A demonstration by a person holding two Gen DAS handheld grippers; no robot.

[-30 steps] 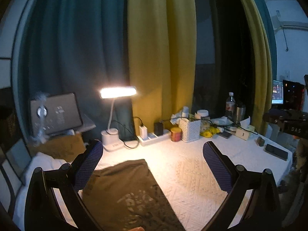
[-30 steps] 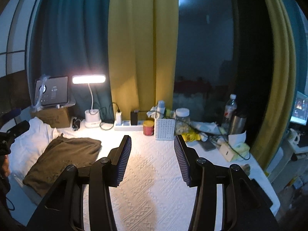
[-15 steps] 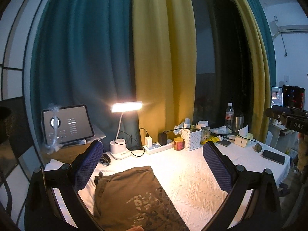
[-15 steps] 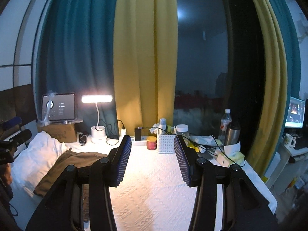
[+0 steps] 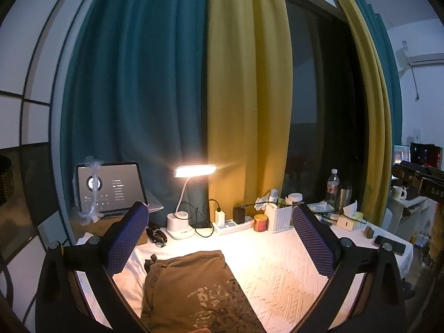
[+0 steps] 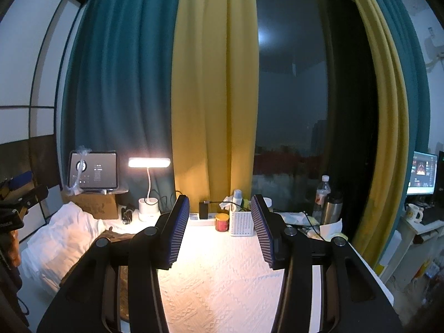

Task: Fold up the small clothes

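- Both grippers have lifted away from the tabletop, and more curtain fills each view than a second ago; the fold looks finished, or between steps.
- The left gripper (image 5: pixel 222 238) is spread wide and empty; the right gripper (image 6: pixel 219 230) is partly open, also empty.
- One brown garment (image 5: pixel 194 288) lies folded near the table's (image 5: pixel 277 272) left edge, beside one white pillow (image 6: pixel 58 236).
- One lamp (image 5: pixel 194 170), one tablet (image 5: pixel 111 187), two bottles.

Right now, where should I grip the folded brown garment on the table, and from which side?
Grip the brown garment at its far-left corner, where a small bunch of cloth sticks up. Come from above with the left gripper: the rest lies flat on the white tablecloth.
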